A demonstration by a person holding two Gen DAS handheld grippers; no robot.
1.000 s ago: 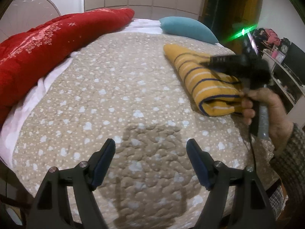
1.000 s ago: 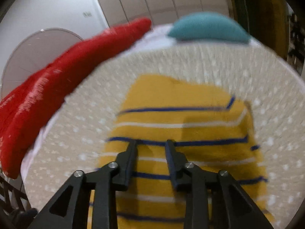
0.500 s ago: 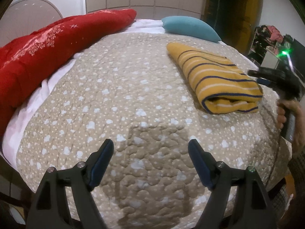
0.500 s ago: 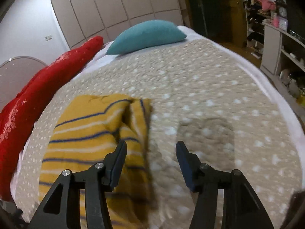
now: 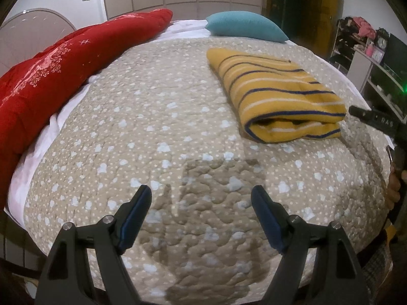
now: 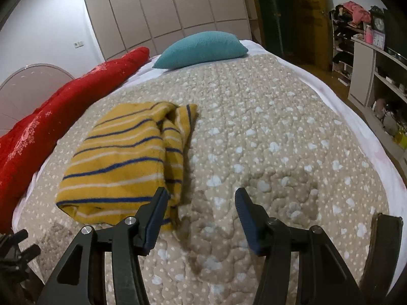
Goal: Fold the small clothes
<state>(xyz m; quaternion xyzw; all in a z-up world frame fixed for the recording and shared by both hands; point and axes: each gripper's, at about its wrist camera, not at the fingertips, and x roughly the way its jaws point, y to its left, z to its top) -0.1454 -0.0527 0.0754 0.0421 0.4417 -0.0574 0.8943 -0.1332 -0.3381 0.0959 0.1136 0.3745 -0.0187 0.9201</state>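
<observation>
A folded yellow garment with blue and white stripes (image 5: 277, 96) lies on the beige dotted quilt (image 5: 157, 117), right of the middle. In the right wrist view the garment (image 6: 127, 157) lies to the left. My left gripper (image 5: 201, 203) is open and empty, low over the quilt's near part, well clear of the garment. My right gripper (image 6: 201, 203) is open and empty, just off the garment's near right corner; it shows at the right edge of the left wrist view (image 5: 374, 120).
A red duvet (image 5: 58, 68) runs along the bed's left side. A teal pillow (image 5: 244, 26) lies at the head. White sheet (image 6: 366, 127) edges the bed. Shelves with clutter (image 6: 376, 58) stand to the right. A wardrobe wall (image 6: 165, 15) is behind.
My right gripper has let go of the garment, opened and drawn back to the right off it. The garment now lies folded. My left gripper stays open, almost still.
</observation>
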